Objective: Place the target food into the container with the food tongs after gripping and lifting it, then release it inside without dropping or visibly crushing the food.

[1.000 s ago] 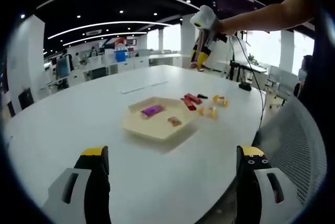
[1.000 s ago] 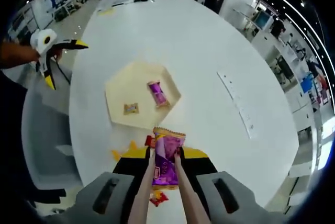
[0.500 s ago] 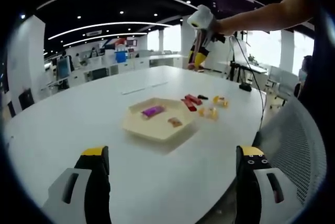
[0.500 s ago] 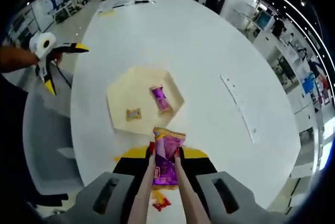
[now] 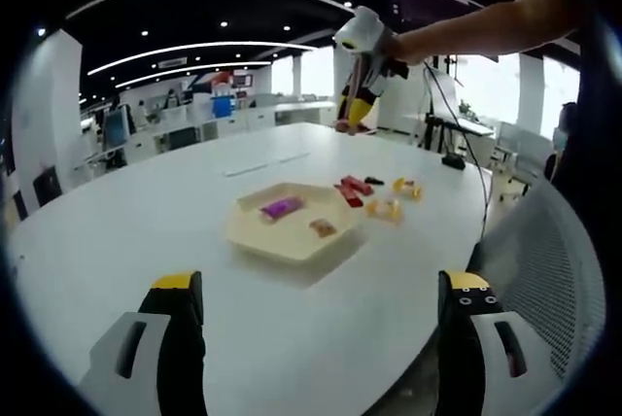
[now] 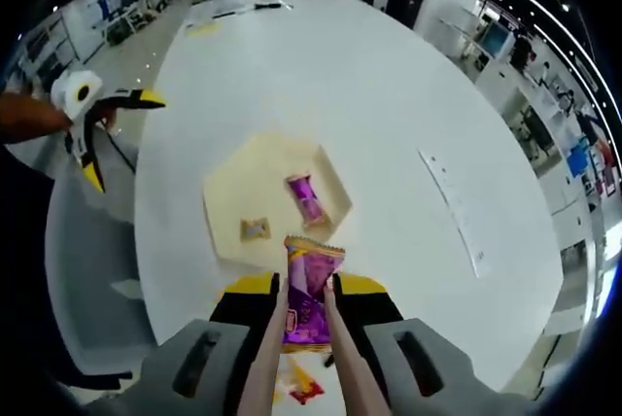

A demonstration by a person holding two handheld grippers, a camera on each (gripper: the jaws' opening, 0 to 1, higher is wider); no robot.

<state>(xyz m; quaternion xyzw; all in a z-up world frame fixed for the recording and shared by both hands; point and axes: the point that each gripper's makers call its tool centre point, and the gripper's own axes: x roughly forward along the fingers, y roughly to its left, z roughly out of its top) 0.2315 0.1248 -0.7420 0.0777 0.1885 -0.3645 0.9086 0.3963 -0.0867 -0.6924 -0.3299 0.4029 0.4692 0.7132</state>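
2 slim food tongs (image 6: 301, 358) held shut in the right gripper (image 6: 303, 311) pinch a purple snack packet (image 6: 309, 292) high above the cream hexagonal tray (image 6: 225, 204); a slackened pinch risks dropping it onto the white table (image 6: 389, 115). Left gripper (image 5: 316, 314) hangs wide open, empty

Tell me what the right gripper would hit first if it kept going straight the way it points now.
Most likely the hexagonal tray, near its edge. The right gripper is shut on tongs holding a purple snack packet, and the tray lies just beyond the packet. Height above the tray is unclear.
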